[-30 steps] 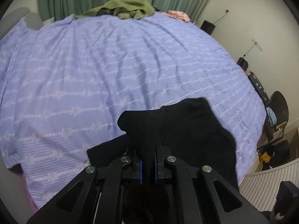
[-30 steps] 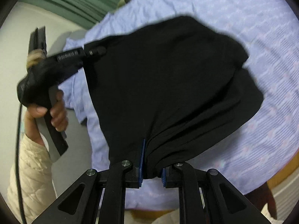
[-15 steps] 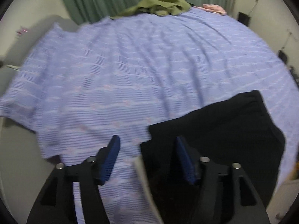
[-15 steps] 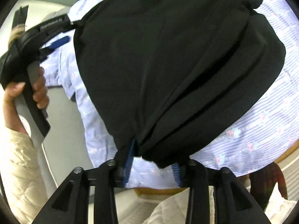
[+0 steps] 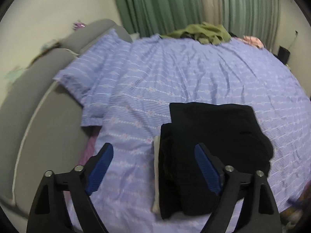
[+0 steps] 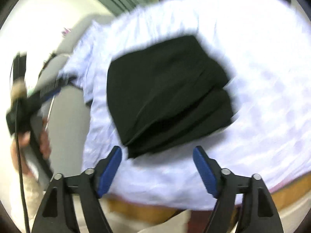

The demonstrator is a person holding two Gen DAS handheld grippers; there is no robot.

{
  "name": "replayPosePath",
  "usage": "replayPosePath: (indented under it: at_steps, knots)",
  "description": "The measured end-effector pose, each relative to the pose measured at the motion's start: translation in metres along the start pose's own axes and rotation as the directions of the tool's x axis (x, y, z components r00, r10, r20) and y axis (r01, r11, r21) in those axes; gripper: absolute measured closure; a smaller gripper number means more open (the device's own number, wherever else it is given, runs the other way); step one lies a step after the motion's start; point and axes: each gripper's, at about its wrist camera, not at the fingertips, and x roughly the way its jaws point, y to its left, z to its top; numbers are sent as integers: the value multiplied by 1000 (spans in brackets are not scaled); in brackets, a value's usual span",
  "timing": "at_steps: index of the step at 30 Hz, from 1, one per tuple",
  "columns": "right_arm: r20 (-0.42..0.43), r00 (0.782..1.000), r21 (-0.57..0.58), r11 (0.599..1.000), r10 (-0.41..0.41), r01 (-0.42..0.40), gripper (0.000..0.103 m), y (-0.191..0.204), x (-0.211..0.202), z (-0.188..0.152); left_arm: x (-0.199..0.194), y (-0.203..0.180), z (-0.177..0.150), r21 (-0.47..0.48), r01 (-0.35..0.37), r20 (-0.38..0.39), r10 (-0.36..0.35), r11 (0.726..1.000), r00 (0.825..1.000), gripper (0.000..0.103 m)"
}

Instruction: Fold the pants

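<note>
The black pants (image 5: 211, 136) lie folded in a compact stack on the purple striped bedsheet (image 5: 175, 73), near the bed's front edge. A white label shows at their left edge. My left gripper (image 5: 153, 149) is open and empty, held above the near left part of the pants. My right gripper (image 6: 157, 151) is open and empty, just in front of the pants (image 6: 167, 89), which look blurred in this view. The left gripper (image 6: 48, 87) also shows at the left of the right wrist view, held in a hand.
A green garment (image 5: 202, 33) and a pink one (image 5: 252, 40) lie at the bed's far edge before green curtains (image 5: 175, 3). A grey headboard (image 5: 38, 81) runs along the left. The wooden bed frame (image 6: 136, 209) shows below the sheet.
Both grippers let go of the black pants and opened wide. The pants dropped onto the bed as a folded stack. Both grippers drew back toward the bed's front edge.
</note>
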Motion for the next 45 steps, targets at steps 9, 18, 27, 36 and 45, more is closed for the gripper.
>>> replayPosePath:
  at_steps: [9, 18, 27, 36, 45]
  knots:
    - [235, 970, -283, 951, -58, 125, 10, -114, -163, 16, -137, -121, -77, -137, 0, 90, 12, 991, 996, 3]
    - [353, 930, -291, 933, -99, 210, 6, -190, -269, 9, -210, -230, -100, -28, 10, 180, -5, 1000, 984, 0]
    - [411, 897, -172, 952, -162, 252, 6, -228, -317, -6, -244, -290, -107, 73, 80, 215, -94, 994, 972, 0]
    - [416, 886, -120, 954, -203, 275, 6, -264, -336, -20, -264, -337, -116, 106, 123, 207, -143, 987, 968, 0]
    - [385, 906, -148, 957, -175, 248, 6, -308, -363, -20, -288, -388, -129, 42, 140, 193, -145, 989, 970, 0]
